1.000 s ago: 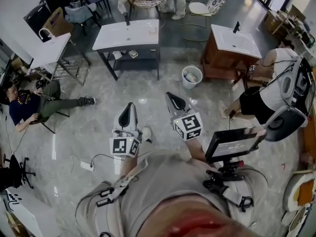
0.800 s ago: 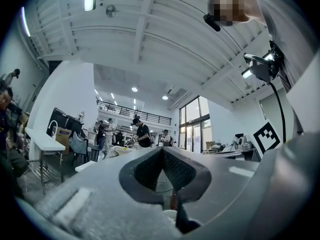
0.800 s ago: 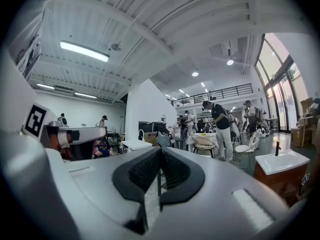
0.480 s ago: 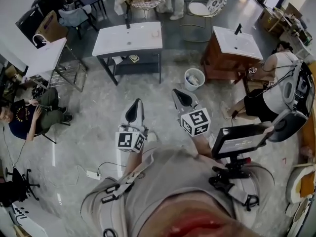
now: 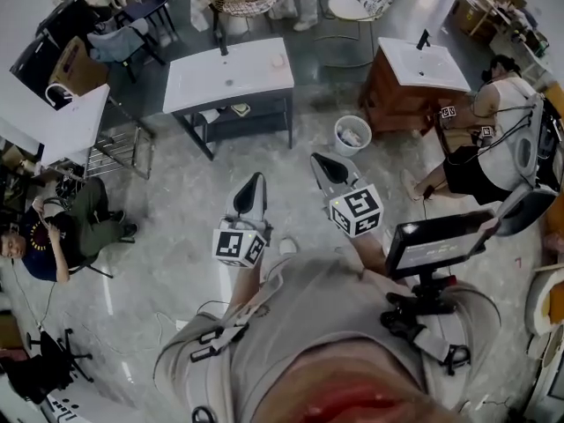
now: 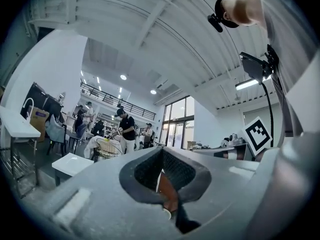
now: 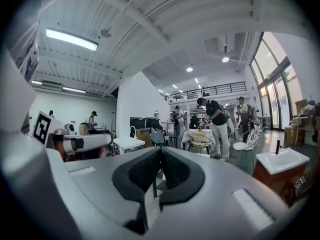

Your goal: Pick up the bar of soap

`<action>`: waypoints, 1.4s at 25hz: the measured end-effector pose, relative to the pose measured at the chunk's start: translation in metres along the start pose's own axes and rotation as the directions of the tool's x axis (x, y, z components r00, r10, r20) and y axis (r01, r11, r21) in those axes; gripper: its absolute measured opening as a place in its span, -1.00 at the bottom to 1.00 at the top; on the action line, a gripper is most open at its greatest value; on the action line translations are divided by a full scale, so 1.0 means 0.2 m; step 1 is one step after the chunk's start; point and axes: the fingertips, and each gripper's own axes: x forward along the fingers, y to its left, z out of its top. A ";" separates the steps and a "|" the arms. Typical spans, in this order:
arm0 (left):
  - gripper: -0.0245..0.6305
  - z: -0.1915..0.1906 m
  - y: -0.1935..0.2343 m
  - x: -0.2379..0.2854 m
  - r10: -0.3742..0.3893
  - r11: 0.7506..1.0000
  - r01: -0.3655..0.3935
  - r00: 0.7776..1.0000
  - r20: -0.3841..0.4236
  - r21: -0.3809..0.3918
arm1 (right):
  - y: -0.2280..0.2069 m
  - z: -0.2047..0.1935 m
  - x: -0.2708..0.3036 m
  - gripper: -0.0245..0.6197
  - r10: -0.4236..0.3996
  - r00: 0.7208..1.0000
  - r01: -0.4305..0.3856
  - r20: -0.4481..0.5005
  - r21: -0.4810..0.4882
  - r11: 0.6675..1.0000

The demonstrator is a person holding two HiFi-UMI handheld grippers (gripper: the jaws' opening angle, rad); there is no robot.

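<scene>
The soap cannot be picked out with certainty. A small pale lump [image 5: 278, 60], too small to identify, lies on the top of the white bench [image 5: 203, 82], near the right end of the sunken basin. A black tap [image 5: 221, 47] stands at the bench's far edge, and a few small things sit on the shelf underneath.

Both tongs are well apart from that bench, held in the air over the grey marble floor [image 5: 167, 192]. The left tongs [image 5: 257, 178] point toward the bench's front. In the left gripper view their dark padded tips [image 6: 162, 149] meet, with nothing between them. The right tongs [image 5: 315, 158] are just beside the left tongs and lean toward the left. In the right gripper view they are closed tip to tip [image 7: 160, 149] and also hold nothing. Each carries a cube with square markers, the left cube [image 5: 240, 245] and the right cube [image 5: 356, 210], close to the person's chest. A small screen [image 5: 441, 241] is mounted on the chest.

Between the white bench and a wooden washstand [image 5: 388, 95] with a white top stands a round white bin [image 5: 352, 135]. A person [image 5: 485, 148] crouches near the washstand on the right. Another person [image 5: 62, 236] sits on the floor at the far left. The right gripper view shows the washstand [image 7: 280, 161] low on its right, and people standing round a wicker chair [image 7: 200, 140] further back.
</scene>
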 end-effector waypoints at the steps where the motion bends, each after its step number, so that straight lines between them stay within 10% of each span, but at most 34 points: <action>1: -0.95 0.00 0.03 0.01 -0.003 1.000 0.003 1.000 0.002 -0.003 | 0.01 -0.01 0.03 -0.92 0.000 1.000 0.000 -0.006 0.002 1.000; 35: -0.94 -0.17 0.53 0.06 0.016 0.997 -0.020 0.999 -0.046 -0.079 | -0.13 0.00 0.48 -0.92 -0.120 0.992 0.120 -0.026 0.003 0.993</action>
